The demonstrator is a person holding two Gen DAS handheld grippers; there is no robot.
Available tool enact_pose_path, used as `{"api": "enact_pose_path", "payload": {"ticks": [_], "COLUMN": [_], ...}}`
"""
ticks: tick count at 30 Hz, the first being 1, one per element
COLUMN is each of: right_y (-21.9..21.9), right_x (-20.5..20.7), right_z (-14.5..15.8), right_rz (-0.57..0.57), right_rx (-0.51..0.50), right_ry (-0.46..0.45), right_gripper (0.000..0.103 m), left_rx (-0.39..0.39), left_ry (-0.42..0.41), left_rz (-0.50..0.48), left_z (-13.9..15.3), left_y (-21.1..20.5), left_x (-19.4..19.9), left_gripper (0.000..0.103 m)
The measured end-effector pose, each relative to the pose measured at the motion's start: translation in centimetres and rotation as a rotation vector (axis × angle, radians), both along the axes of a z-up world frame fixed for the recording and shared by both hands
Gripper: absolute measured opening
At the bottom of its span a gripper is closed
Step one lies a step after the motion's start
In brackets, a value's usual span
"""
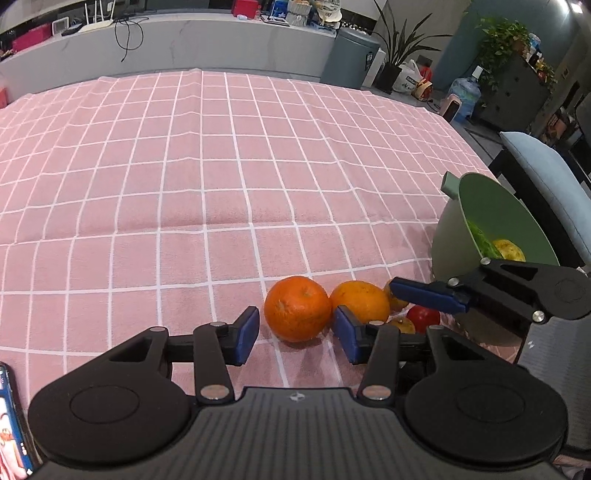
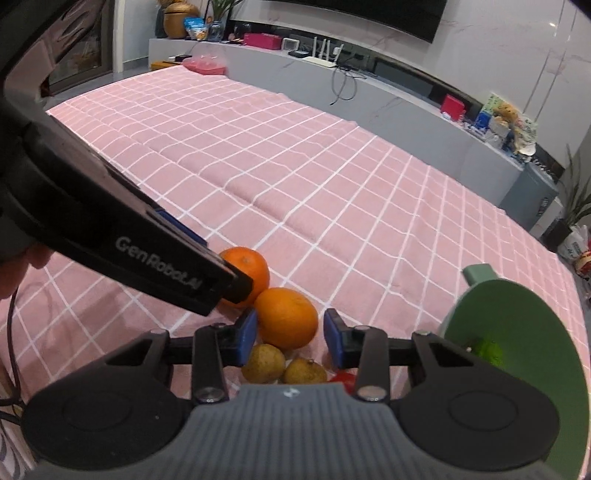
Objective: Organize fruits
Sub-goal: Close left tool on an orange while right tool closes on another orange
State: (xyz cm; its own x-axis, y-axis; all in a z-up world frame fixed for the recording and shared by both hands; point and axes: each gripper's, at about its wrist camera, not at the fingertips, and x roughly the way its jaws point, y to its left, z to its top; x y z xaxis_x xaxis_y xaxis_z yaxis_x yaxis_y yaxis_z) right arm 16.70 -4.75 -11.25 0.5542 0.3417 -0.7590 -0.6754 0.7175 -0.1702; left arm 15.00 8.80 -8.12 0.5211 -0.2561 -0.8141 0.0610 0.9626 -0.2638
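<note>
Pink grid-check tablecloth. Left gripper jaws wide apart around round dimpled orange, not clamped. Right gripper jaws spread, second glossy orange between, unheld.

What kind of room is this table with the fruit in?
Most likely a home living or dining room: a table under a pink checked tablecloth, a long low grey console below a wall-mounted TV, and potted plants.

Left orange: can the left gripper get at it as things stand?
Probably yes. The left gripper is open, its fingers flank the left orange, and nothing lies between them. The second orange sits close behind the right finger and may get nudged.
</note>
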Motion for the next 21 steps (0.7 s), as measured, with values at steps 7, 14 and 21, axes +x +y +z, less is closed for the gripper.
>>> {"api": "enact_pose_path", "payload": {"ticks": [7,14,21], "right_y": [0.4,0.3,0.2], "right_x": [0.7,0.8,0.8], "right_z": [-0.7,-1.0,-0.7], "right_rz": [0.017,0.010,0.004], "right_rx": [-0.005,-0.009,-0.001], "right_ry": [0.008,0.005,0.006], "right_gripper": [0.038,0.039,0.037], "left_rx": [-0.014,-0.067,-0.061], "left_ry": [0.020,0.029,0.022], "left_rz": [-0.001,0.018,0.032], "left_z": [-0.8,-1.2,-0.9], "left_y": [0.1,0.7,0.6], "left_x": [1.0,1.3,0.6], "left_gripper": [0.052,0.048,0.045]}}
